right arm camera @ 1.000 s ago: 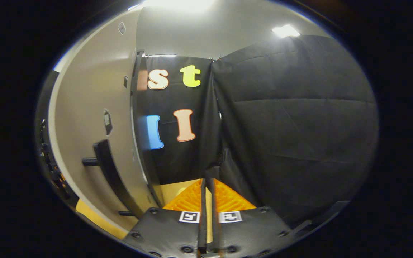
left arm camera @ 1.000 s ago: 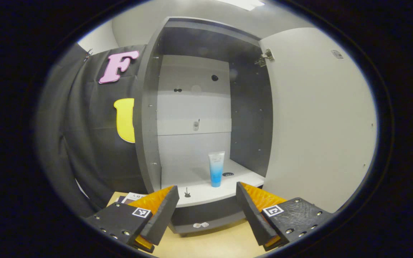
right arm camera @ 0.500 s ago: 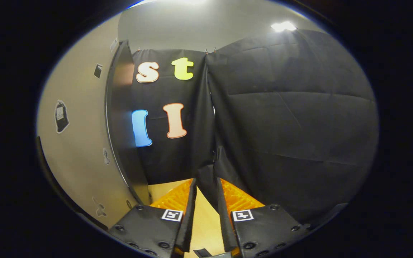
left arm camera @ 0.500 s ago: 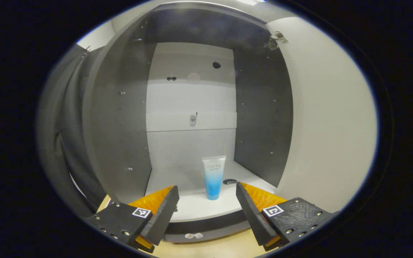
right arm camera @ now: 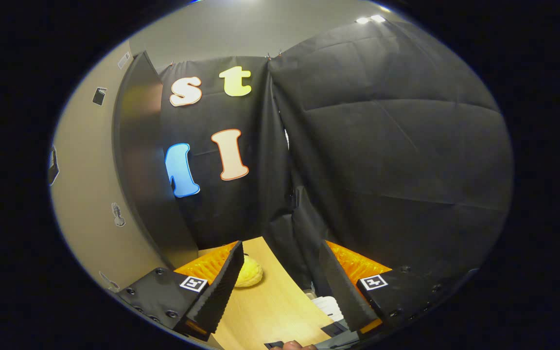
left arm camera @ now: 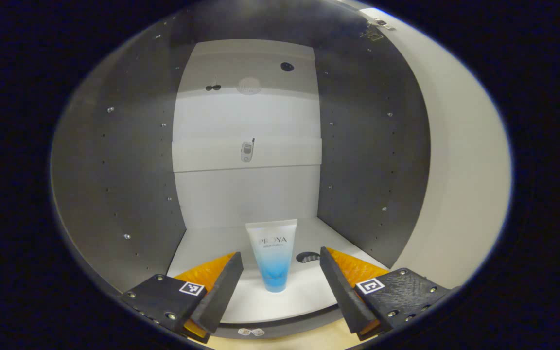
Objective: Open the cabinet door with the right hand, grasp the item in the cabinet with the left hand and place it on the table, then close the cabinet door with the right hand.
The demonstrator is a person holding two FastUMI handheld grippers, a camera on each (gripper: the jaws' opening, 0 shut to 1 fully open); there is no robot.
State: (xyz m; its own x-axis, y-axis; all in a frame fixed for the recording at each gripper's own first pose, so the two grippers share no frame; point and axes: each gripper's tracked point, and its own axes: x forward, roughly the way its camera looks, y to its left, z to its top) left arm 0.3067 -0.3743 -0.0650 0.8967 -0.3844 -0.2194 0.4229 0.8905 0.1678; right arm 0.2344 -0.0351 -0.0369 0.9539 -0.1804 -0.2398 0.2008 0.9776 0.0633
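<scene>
In your left gripper view, your left claw [left arm camera: 280, 284] is spread wide with nothing between its fingers. It's pointed straight into the open cabinet [left arm camera: 114, 170], and the tube [left arm camera: 273, 255] you're after stands upright on its cap on the cabinet's white floor [left arm camera: 202, 245], near the front edge and about midway between the two dark side walls. It's white at the top fading to blue at the bottom. The tube lines up in the gap between your fingers but sits a bit farther in, touching neither one. Just beside it to the right there's a small dark oval mark [left arm camera: 307, 256] on the floor. The cabinet door [left arm camera: 460, 160] is swung open along the right side, hinge up at the top. A sliver of the wooden bench [left arm camera: 309, 338] shows under the cabinet's front edge.

In your right gripper view, your right claw [right arm camera: 277, 282] is wide open too, holding nothing. It's aimed away from the cabinet at the black cloth wall [right arm camera: 387, 146], with the door [right arm camera: 90, 194] off to the left, seen edge-on. Down between the fingers there's the bench [right arm camera: 270, 306], with a yellow lumpy thing [right arm camera: 250, 272] lying on it right by the left finger; can't tell what it is.
</scene>
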